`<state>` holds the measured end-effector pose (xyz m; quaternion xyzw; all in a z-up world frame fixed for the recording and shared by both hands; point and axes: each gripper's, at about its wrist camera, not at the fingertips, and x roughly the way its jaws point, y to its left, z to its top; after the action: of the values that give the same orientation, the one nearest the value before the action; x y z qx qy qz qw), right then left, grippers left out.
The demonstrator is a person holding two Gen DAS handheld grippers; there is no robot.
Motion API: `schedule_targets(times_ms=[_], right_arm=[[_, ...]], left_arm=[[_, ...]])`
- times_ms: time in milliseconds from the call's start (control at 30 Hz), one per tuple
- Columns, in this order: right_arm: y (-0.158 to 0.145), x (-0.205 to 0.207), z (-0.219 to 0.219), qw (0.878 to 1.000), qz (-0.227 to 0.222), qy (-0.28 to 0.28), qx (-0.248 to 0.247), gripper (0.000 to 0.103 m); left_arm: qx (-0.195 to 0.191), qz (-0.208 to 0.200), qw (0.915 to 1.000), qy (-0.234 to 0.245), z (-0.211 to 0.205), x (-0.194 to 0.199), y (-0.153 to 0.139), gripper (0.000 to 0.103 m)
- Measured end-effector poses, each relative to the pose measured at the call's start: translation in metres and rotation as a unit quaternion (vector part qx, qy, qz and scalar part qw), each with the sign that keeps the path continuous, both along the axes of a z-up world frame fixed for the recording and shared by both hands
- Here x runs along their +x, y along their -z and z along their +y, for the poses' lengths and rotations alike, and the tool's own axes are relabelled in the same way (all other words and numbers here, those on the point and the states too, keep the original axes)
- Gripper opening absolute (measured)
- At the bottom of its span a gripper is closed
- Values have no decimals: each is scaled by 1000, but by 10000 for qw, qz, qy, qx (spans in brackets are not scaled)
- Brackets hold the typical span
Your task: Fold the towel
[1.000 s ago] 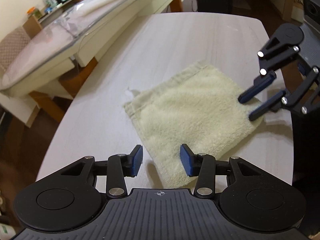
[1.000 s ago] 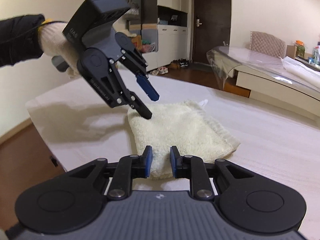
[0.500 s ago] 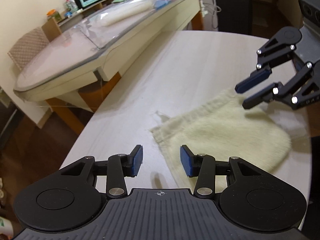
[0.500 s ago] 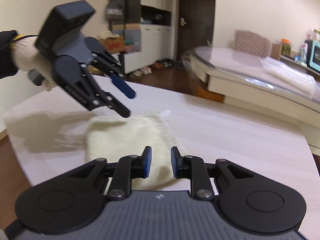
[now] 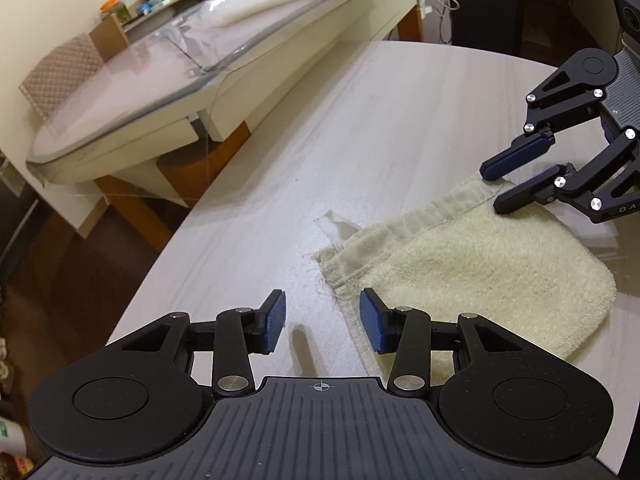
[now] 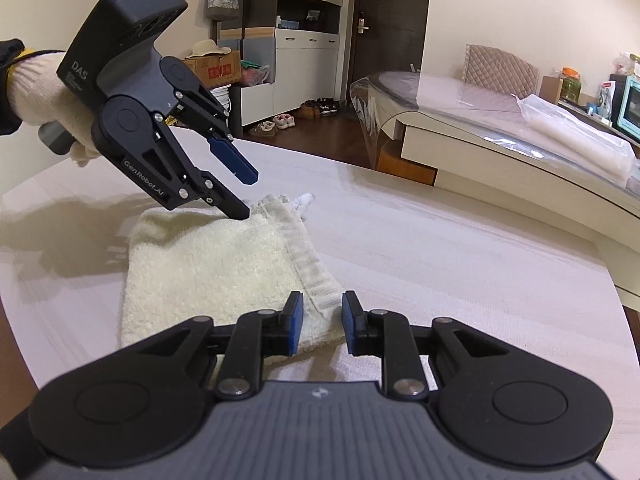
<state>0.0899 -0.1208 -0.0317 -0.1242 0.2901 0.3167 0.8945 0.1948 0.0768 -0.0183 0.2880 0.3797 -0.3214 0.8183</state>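
Cream terry-cloth towel lies flat on the pale wood-grain table, already doubled into a compact rectangle with a rounded fold on one side and hemmed edges on the other; probably one more fold is left, though layer count is hard to read. Left gripper is released, jaws apart and empty, hovering just off the hem's near corner. Right gripper is likewise parted with nothing pinched, straddling the hem's other corner from above; contact uncertain.
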Motion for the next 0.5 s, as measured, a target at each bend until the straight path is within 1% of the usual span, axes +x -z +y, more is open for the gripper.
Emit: schedule_targets(times_ms=[67, 167, 367, 400, 500], right_arm=[[0, 0, 1, 10000, -11, -25, -54, 25], [-1, 1, 2, 10000, -7, -34, -73, 25], [-2, -1, 1, 10000, -7, -17, -60, 25], [-2, -1, 2, 10000, -11, -12, -59, 26], [-2, 0, 2, 10000, -1, 3, -49, 26]], left_arm=[[5, 27, 10000, 3, 0, 1, 0, 46], [20, 30, 10000, 1, 1, 3, 1, 49], [9, -14, 10000, -95, 2, 6, 2, 59], [7, -22, 9999, -114, 2, 6, 3, 63], [9, -58, 9999, -149, 1, 6, 2, 62]])
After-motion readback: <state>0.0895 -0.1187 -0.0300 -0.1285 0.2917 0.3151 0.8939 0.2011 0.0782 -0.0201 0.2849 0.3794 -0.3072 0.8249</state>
